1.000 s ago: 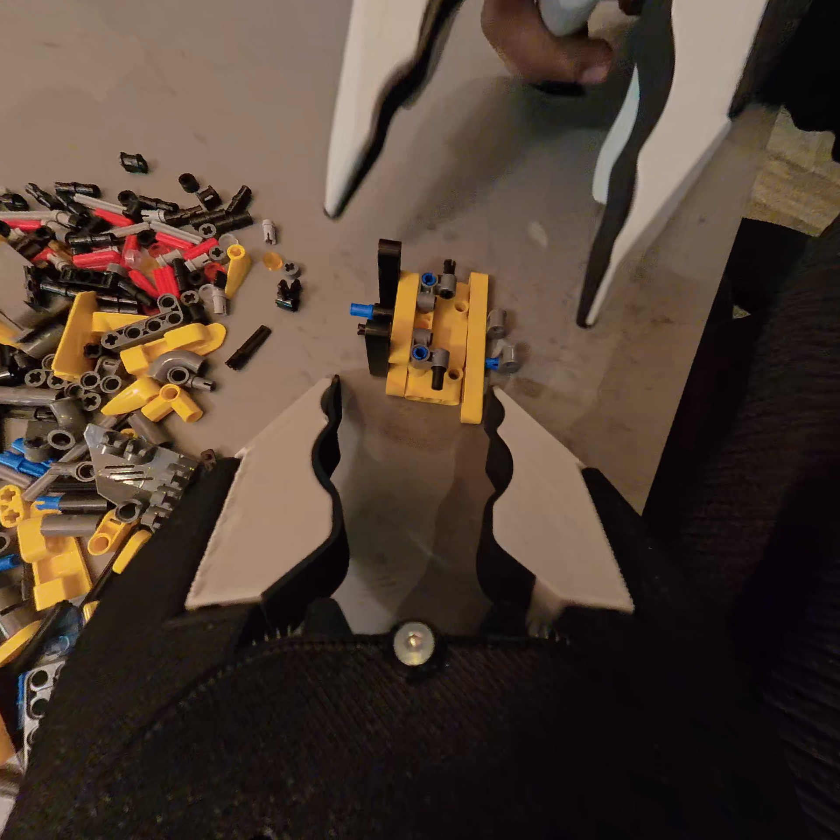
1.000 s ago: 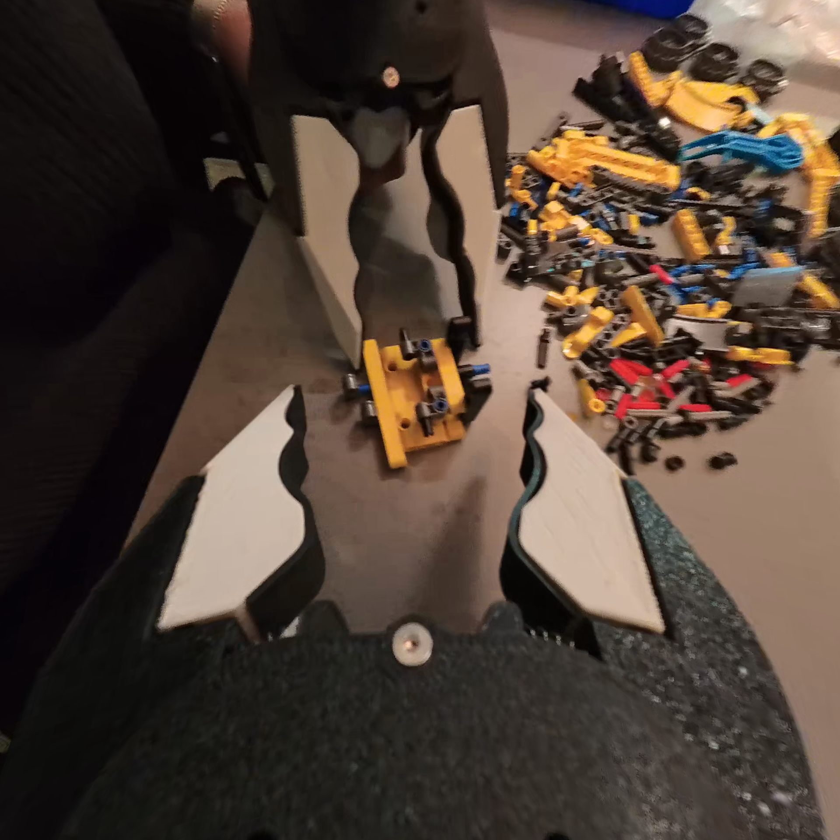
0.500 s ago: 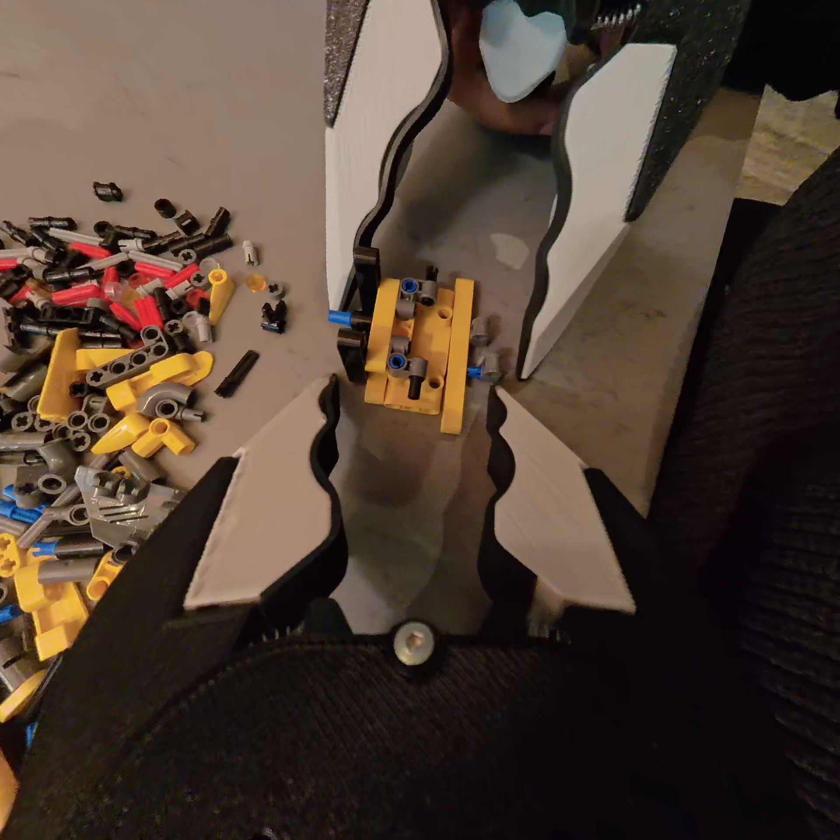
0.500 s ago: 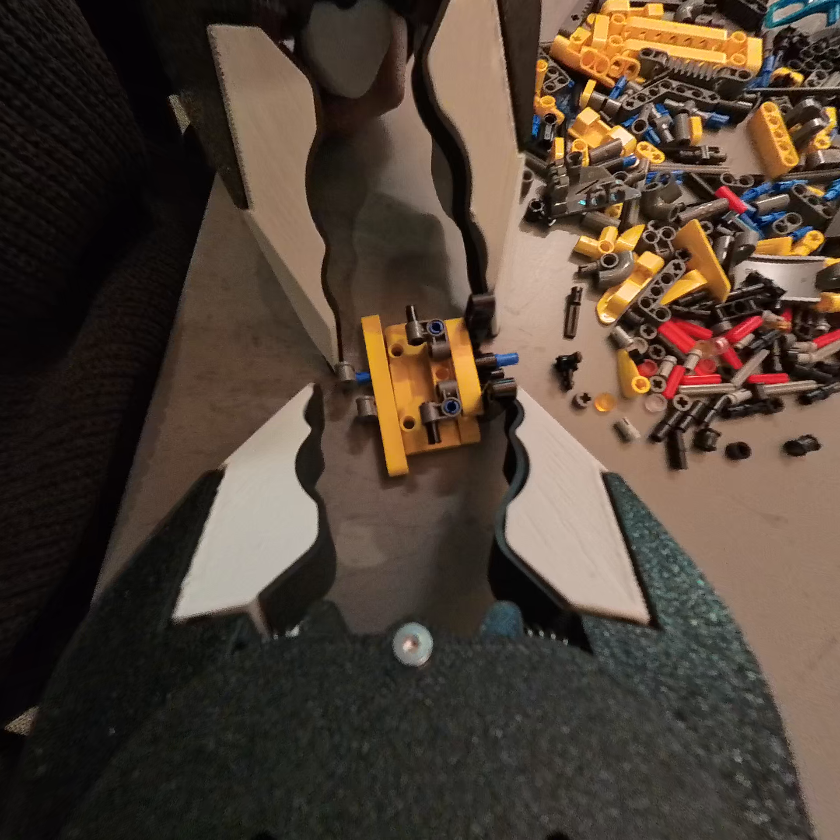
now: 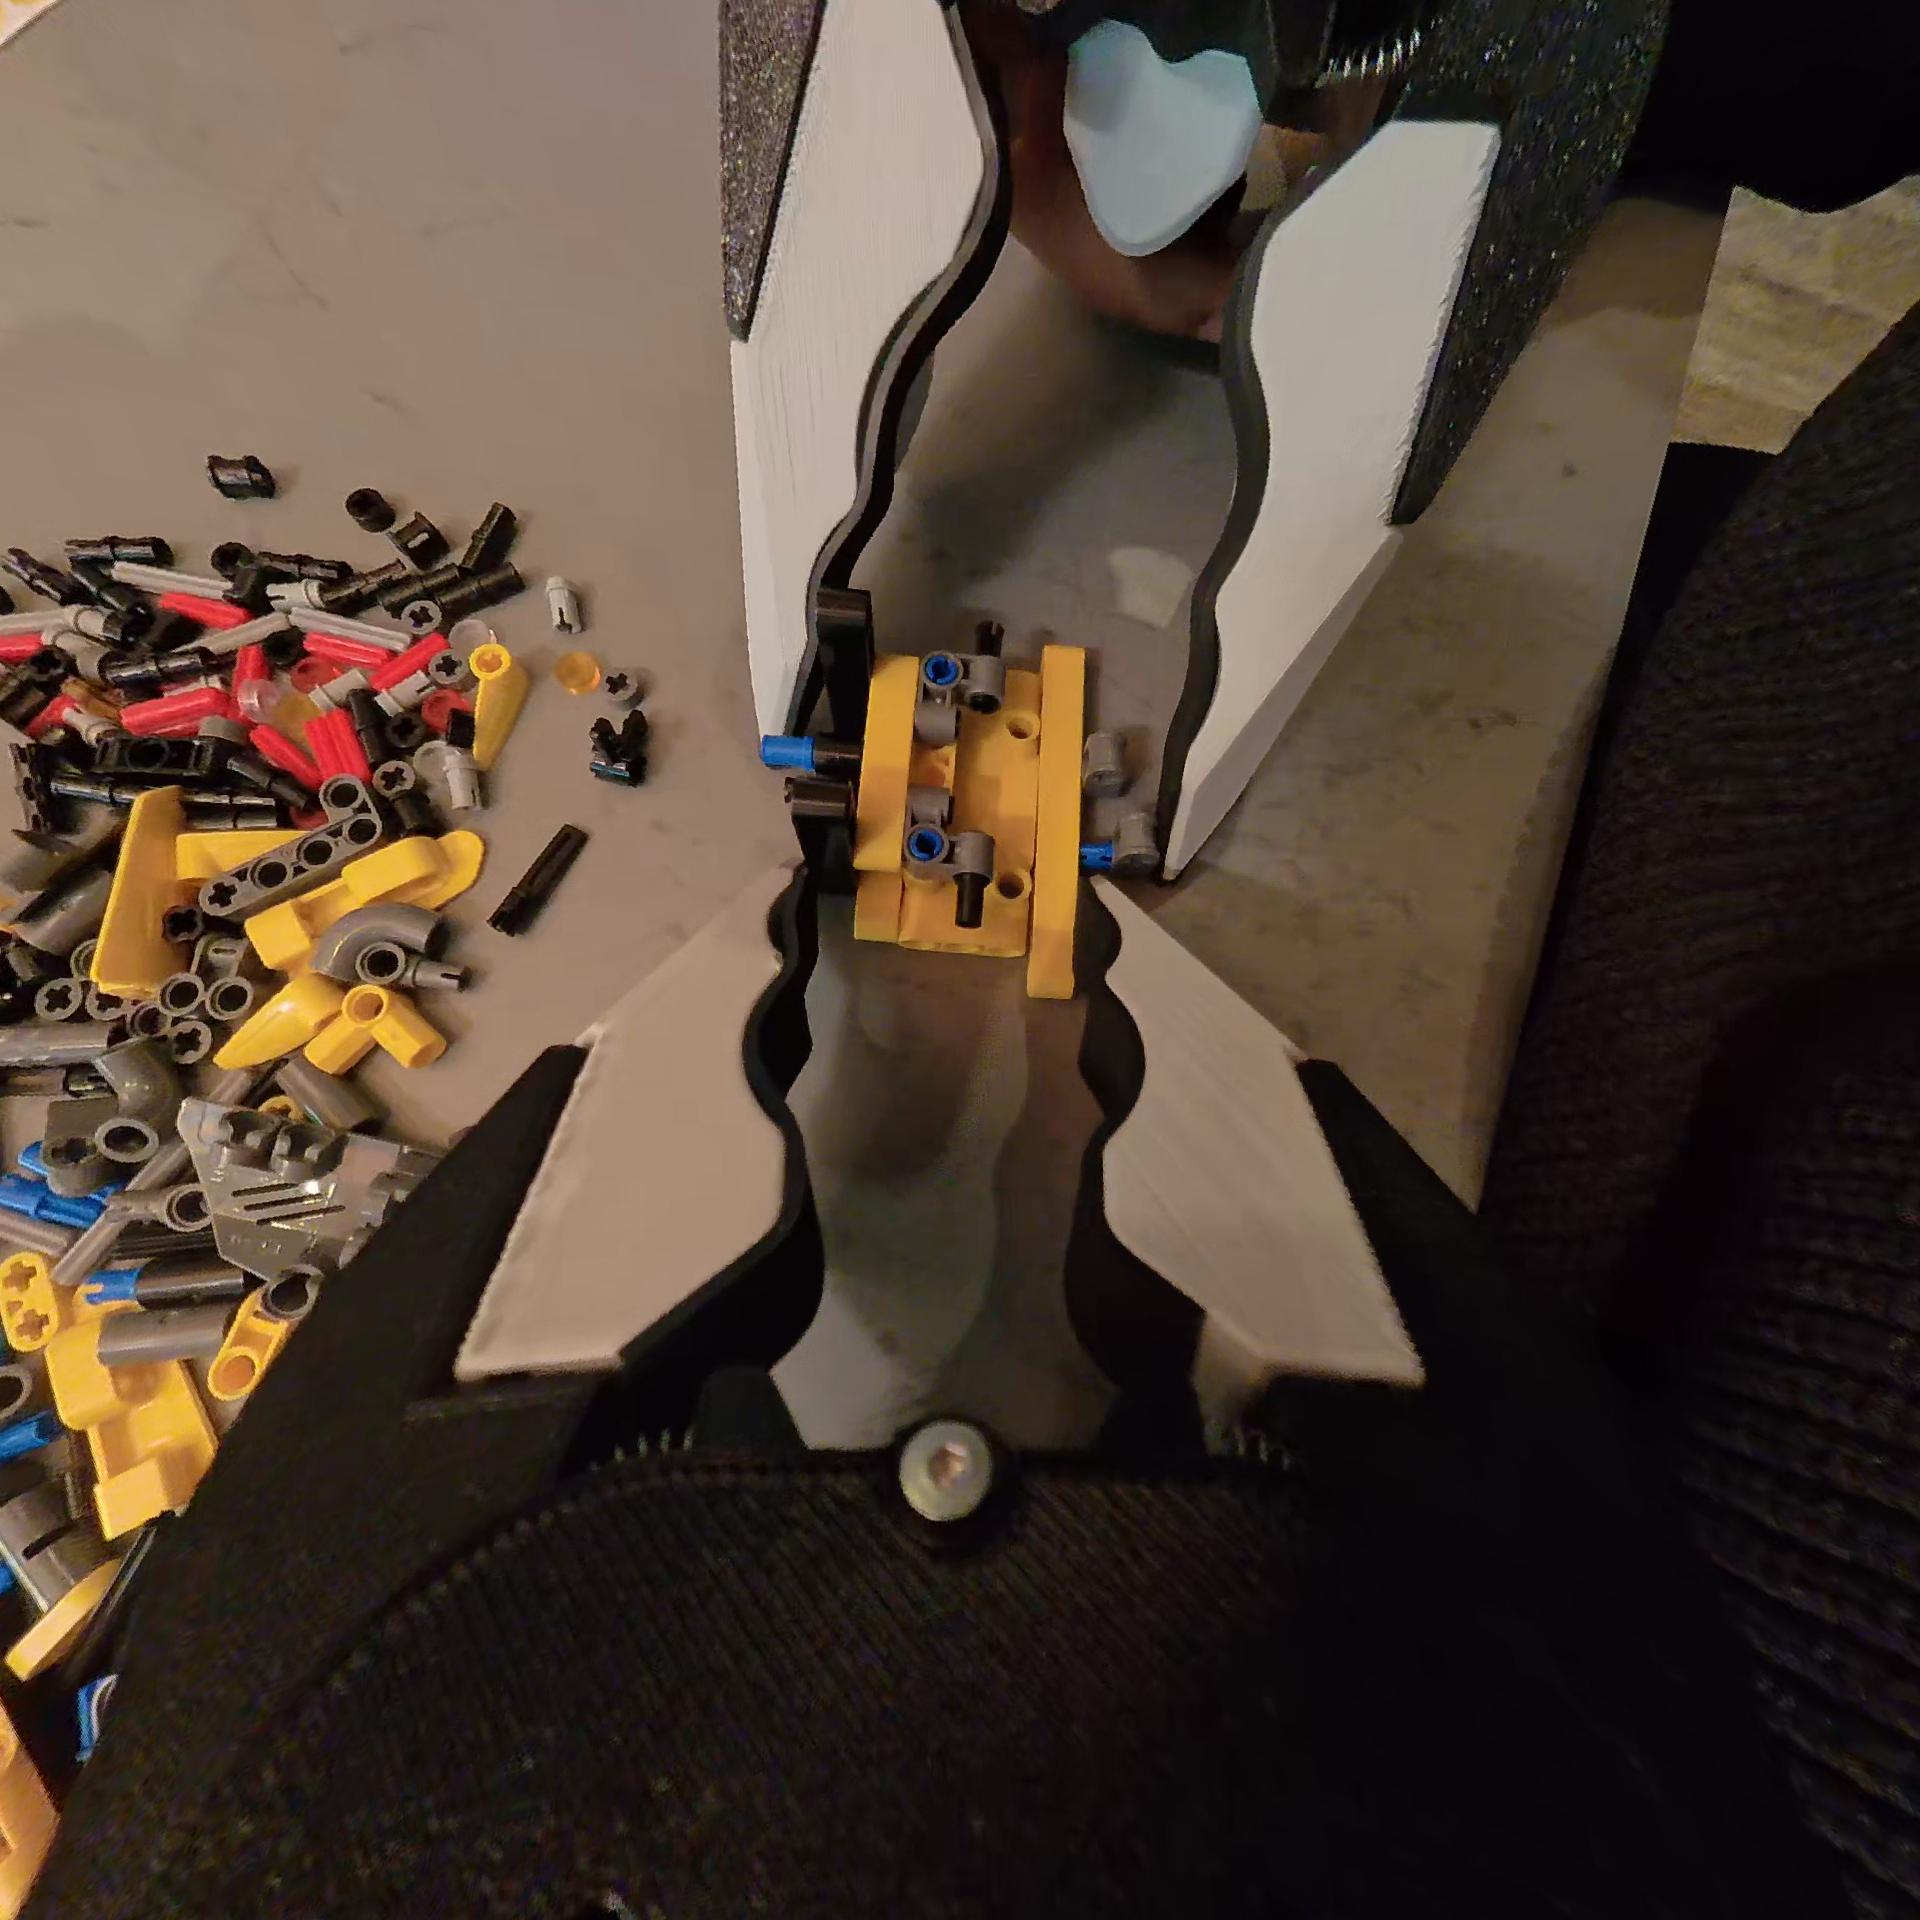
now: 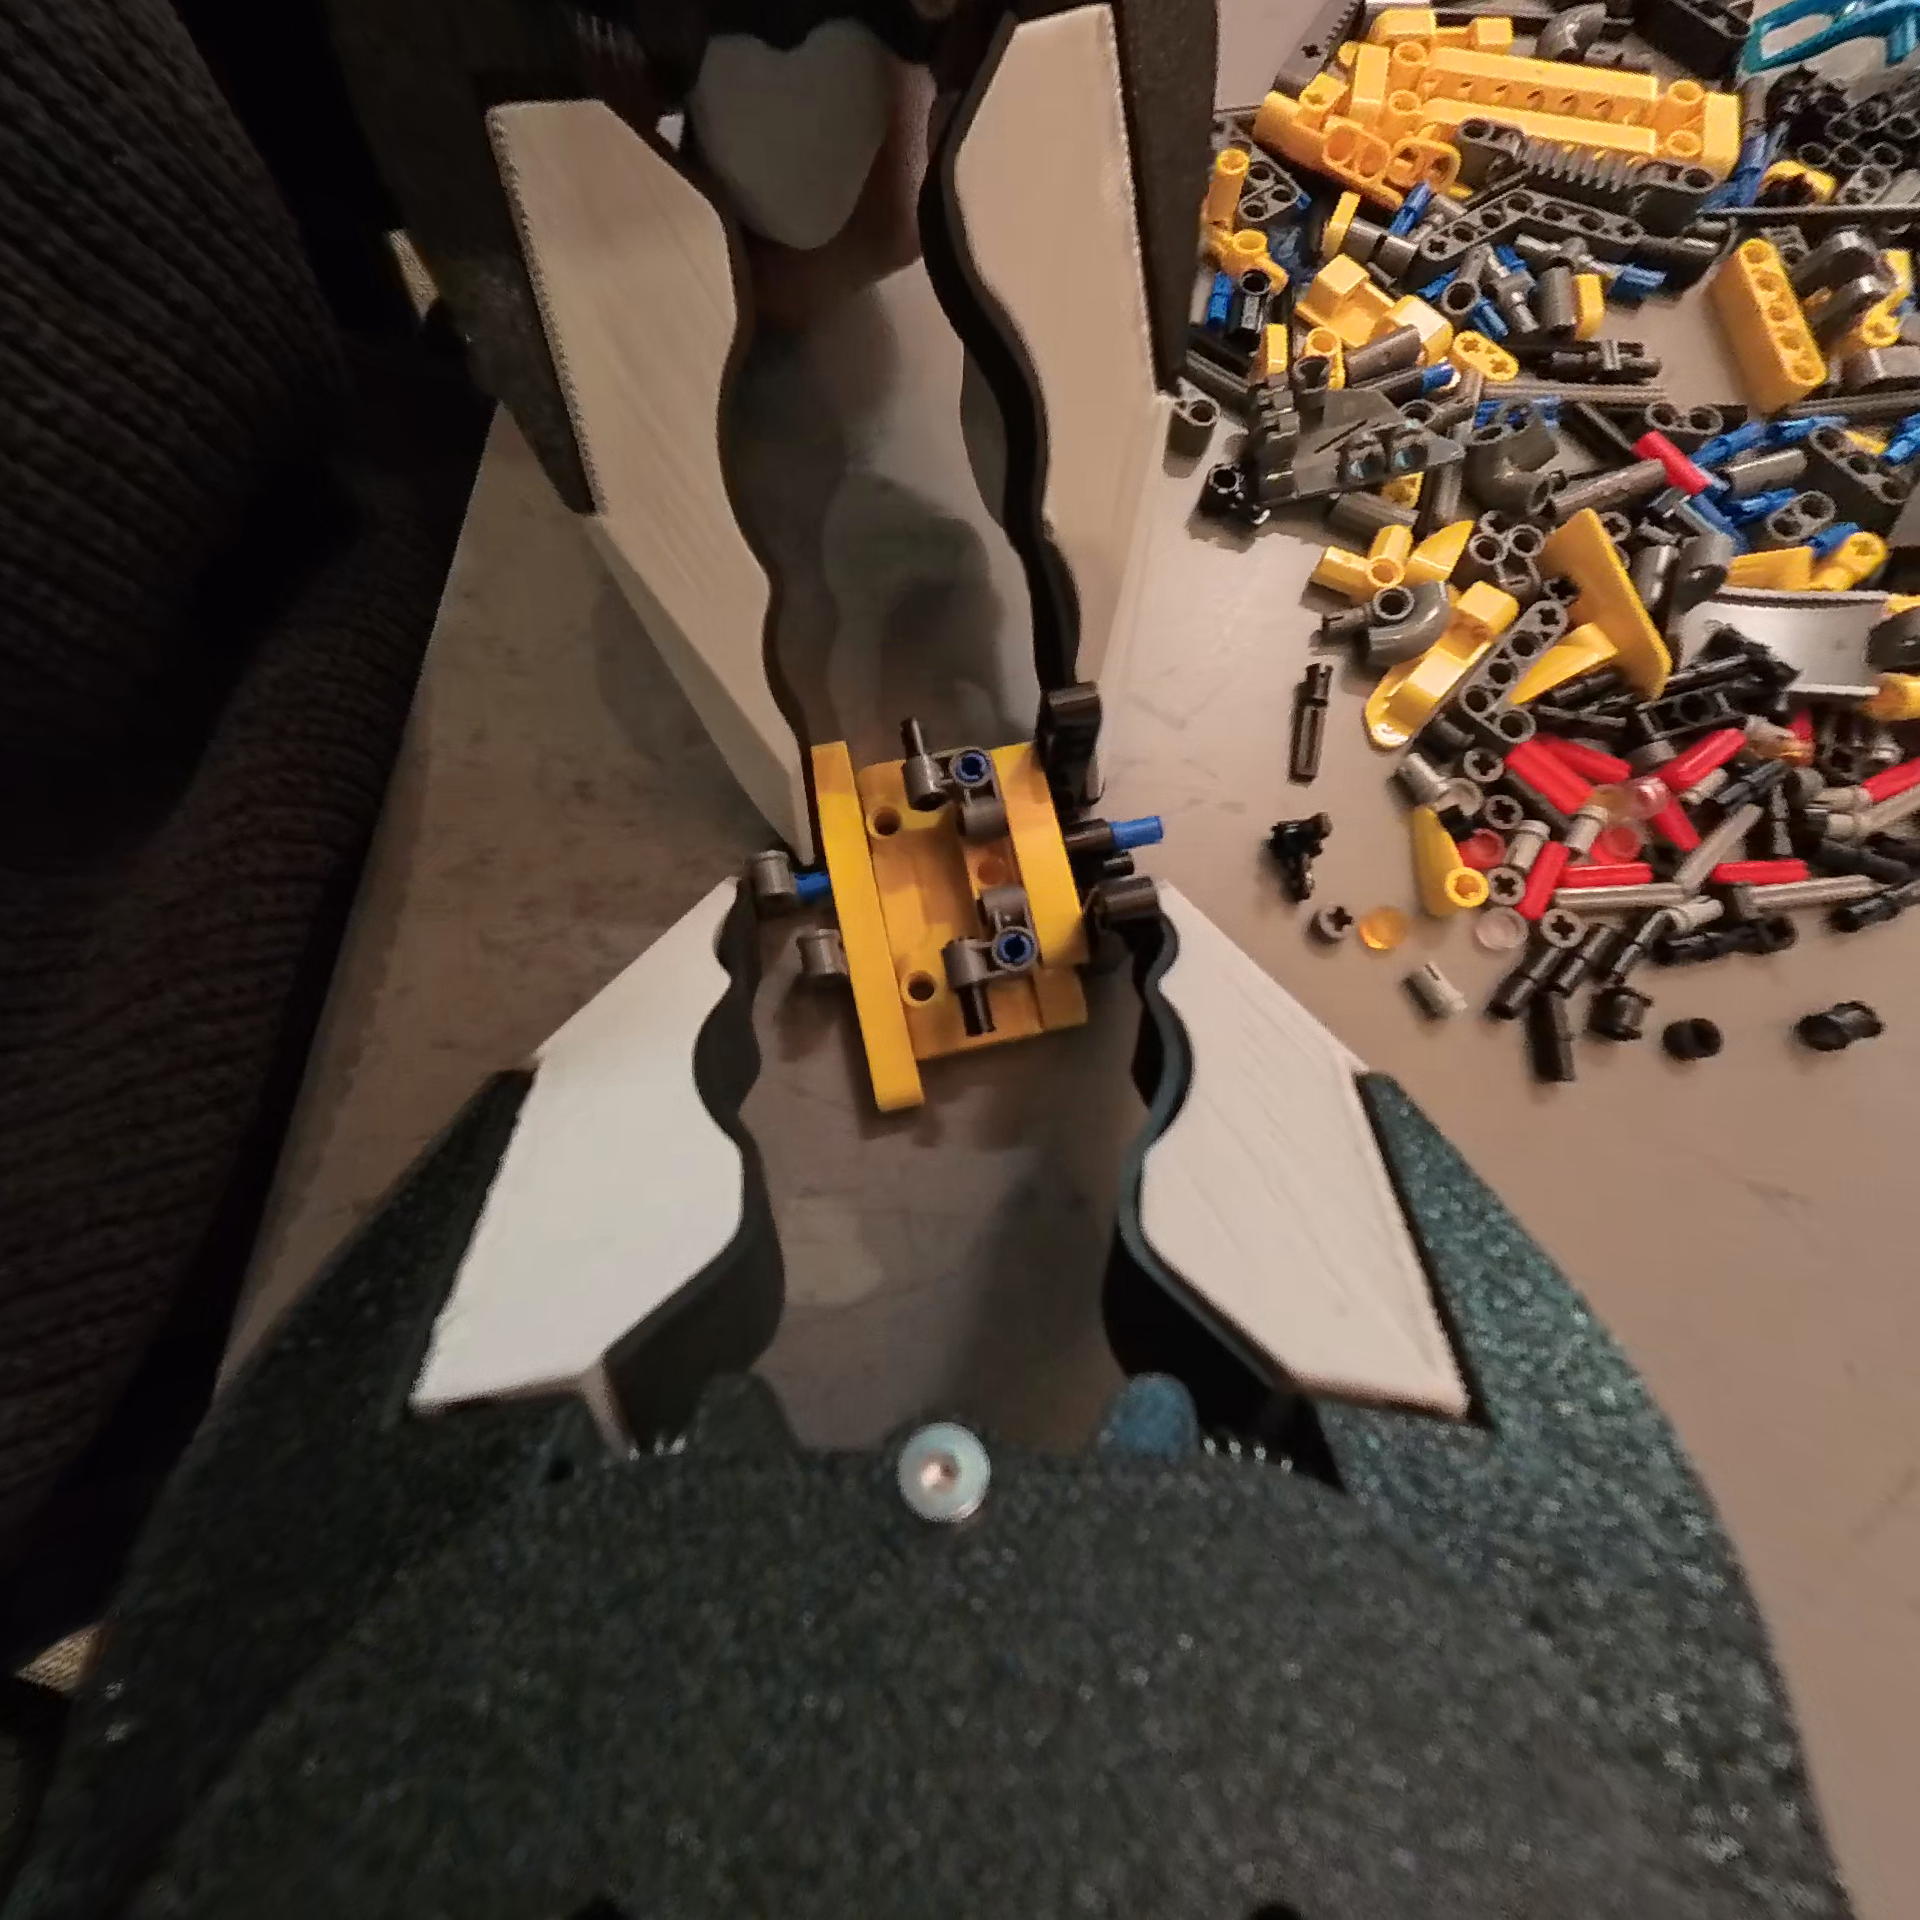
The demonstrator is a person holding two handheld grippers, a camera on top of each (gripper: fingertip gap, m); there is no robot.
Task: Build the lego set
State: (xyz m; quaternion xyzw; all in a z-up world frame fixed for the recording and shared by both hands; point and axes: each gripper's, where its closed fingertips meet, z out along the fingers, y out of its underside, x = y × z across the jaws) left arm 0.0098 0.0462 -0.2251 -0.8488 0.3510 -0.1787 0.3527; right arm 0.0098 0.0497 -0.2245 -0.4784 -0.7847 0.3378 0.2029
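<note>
A small yellow brick assembly [image 5: 1003,774] with grey connectors, blue pins and a black beam lies flat on the grey table [image 5: 416,260]. My left gripper [image 5: 940,894] is open, its fingertips at the assembly's near corners. My right gripper [image 5: 971,800] comes in from the opposite side, open, with its tips flanking the assembly's black beam and grey connectors. In the right wrist view the assembly [image 6: 883,935] sits between my right gripper's [image 6: 951,894] tips, and the left gripper [image 6: 940,779] faces it from beyond. Neither gripper is closed on the assembly.
A large pile of loose yellow, grey, black, red and blue pieces [image 5: 260,883] lies on the table to one side, also seen in the right wrist view [image 6: 1558,520]. The table edge and dark knitted fabric [image 5: 1766,935] run along the other side. The tips of both grippers are at nearly the same place.
My right gripper has come down and forward until its tips flank the assembly. My left gripper has moved up to the assembly's near end. The assembly stays on the table.
</note>
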